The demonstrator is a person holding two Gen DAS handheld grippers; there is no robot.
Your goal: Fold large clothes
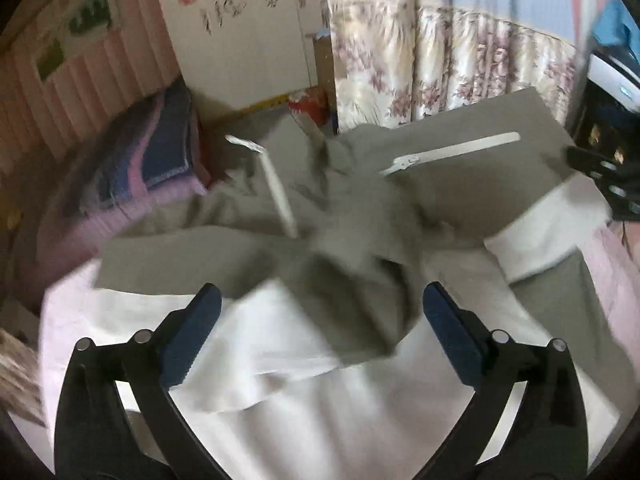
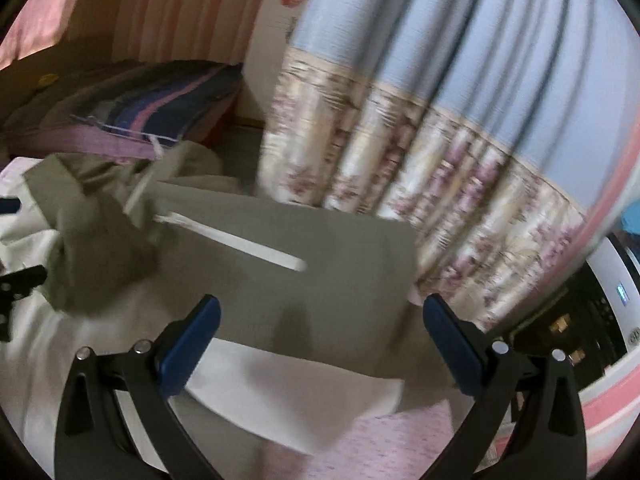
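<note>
Over the grey garment (image 1: 248,248), left gripper (image 1: 322,300) wide, empty; right gripper (image 2: 322,312) likewise; wall writing seemingly illegible.

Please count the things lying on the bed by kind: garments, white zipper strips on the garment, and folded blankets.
Grey-green garment: 1
White zipper strips: 2
Folded striped blanket: 1
Total: 4

Grey-green garment (image 1: 256,248) with white zips – curtain (image 1: 460,76) blue above, floral below – striped purple-blue blanket (image 1: 160,152)
</note>
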